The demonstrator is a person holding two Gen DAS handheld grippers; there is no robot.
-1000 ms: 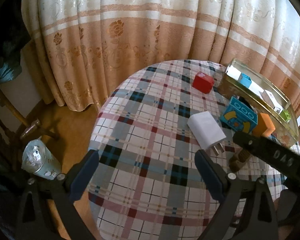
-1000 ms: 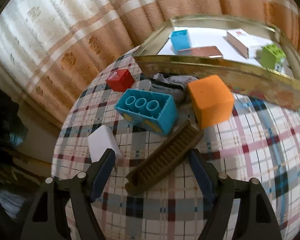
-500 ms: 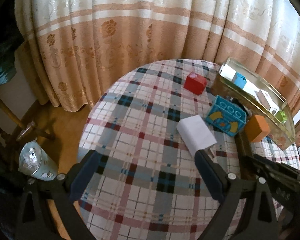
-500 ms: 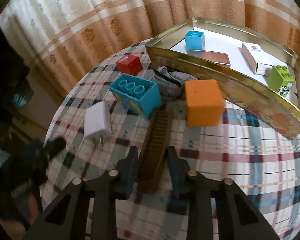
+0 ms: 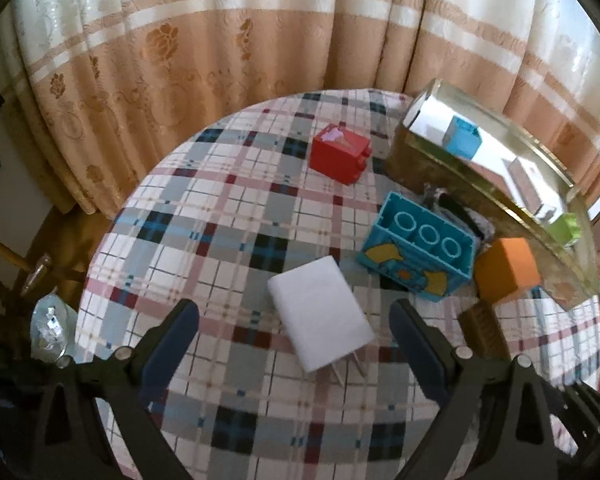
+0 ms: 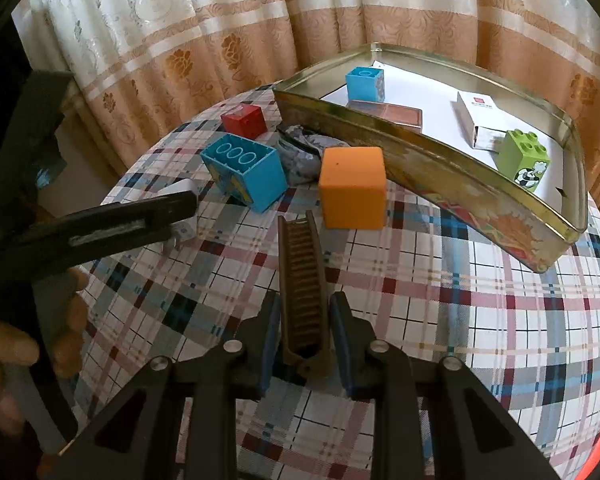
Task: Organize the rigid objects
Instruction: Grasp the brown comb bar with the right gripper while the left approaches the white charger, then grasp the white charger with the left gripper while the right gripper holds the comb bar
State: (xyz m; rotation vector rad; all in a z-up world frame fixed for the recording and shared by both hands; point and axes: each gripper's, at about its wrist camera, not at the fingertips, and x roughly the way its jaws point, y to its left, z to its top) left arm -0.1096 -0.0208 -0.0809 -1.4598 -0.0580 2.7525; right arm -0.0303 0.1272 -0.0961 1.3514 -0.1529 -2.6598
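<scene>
Working from the left, we see our left gripper spread wide with nothing between its fingers, hanging over the round table with its plaid cloth; the white charger lies flat on the cloth between the two fingertips, prongs pointing back toward us, and neither pad touches it. Beyond it, toward the curtain, sits the red block, well apart from the charger. Next comes the big blue brick, lying with its three round sockets up, and just beside it the orange cube. A crumpled grey thing (cloth or wrapper, we cannot tell which) lies between the blue brick and the wall of the gold tin. In the right wrist view, our right gripper is closed narrow on the near end of the brown comb, both pads pressed to its sides, its far end pointing at the orange cube and stopping just short of it. Inside the tin at the right lie a small blue brick, a flat brown bar, a white box and a green brick, all apart from one another.
</scene>
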